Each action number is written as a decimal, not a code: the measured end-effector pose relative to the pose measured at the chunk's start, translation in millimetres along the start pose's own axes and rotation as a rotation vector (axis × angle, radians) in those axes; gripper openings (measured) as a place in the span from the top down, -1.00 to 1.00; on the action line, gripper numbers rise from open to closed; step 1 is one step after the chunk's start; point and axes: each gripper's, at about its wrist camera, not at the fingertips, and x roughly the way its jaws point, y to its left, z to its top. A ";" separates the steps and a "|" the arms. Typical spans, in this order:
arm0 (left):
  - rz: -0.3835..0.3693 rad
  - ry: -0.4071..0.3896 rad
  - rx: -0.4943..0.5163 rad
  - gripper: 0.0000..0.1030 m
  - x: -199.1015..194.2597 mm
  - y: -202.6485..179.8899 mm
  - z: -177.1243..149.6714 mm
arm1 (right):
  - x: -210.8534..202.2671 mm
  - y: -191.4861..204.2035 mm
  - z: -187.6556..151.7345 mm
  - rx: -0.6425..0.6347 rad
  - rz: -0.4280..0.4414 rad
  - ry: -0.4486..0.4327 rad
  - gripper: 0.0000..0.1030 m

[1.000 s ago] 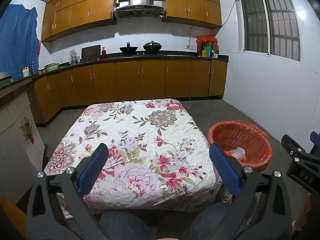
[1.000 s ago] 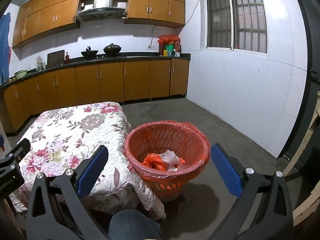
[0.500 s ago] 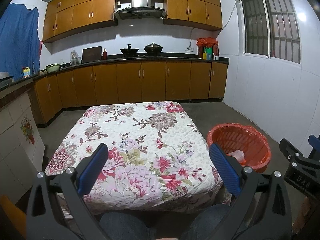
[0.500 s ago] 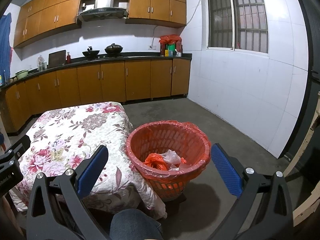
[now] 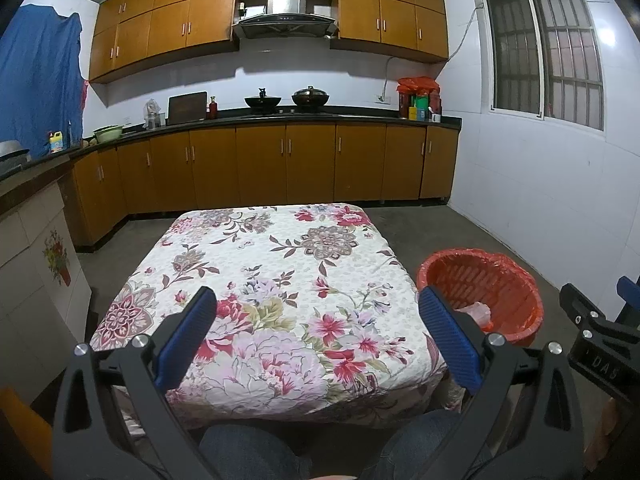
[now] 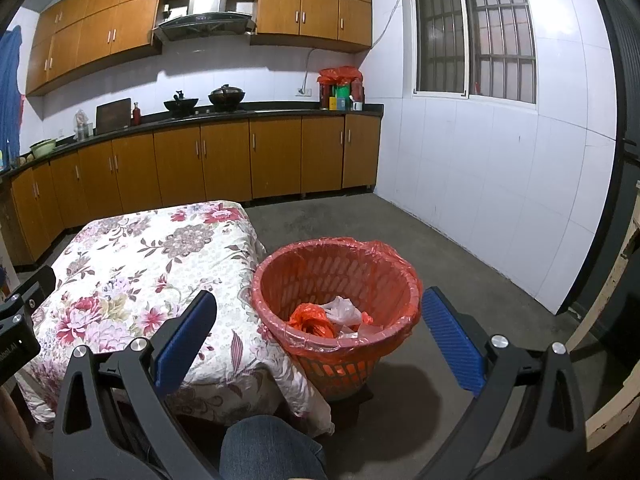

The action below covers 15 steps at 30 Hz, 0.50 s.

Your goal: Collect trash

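Grippers left (image 5: 318, 336) and right (image 6: 319, 338) spread apart, empty; "DAS"-like marking, barely legible.

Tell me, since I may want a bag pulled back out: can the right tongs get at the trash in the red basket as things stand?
Probably yes. The right tongs are open and empty, and the basket has no lid, so the bags lie exposed at the bottom with nothing in between.

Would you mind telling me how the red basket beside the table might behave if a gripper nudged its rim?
The red basket looks like thin slotted plastic holding only a few crumpled bags, so it is probably light and would slide or tip easily. Its loose red liner would likely crumple rather than resist.
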 end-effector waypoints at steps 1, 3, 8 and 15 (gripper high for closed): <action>0.000 0.000 0.000 -0.92 0.0 0.1 -0.1 | -1.2 0.3 0.0 0.001 0.000 0.001 -0.97; -0.001 0.000 0.000 -0.92 0.1 0.2 0.0 | -1.3 0.3 0.1 0.000 0.000 0.001 -0.97; 0.000 0.000 0.000 -0.92 0.2 0.2 -0.1 | -0.3 -0.3 0.4 0.000 0.000 0.000 -0.97; 0.000 0.000 0.000 -0.92 0.0 0.2 -0.2 | -0.2 -0.7 0.8 0.000 0.001 0.001 -0.97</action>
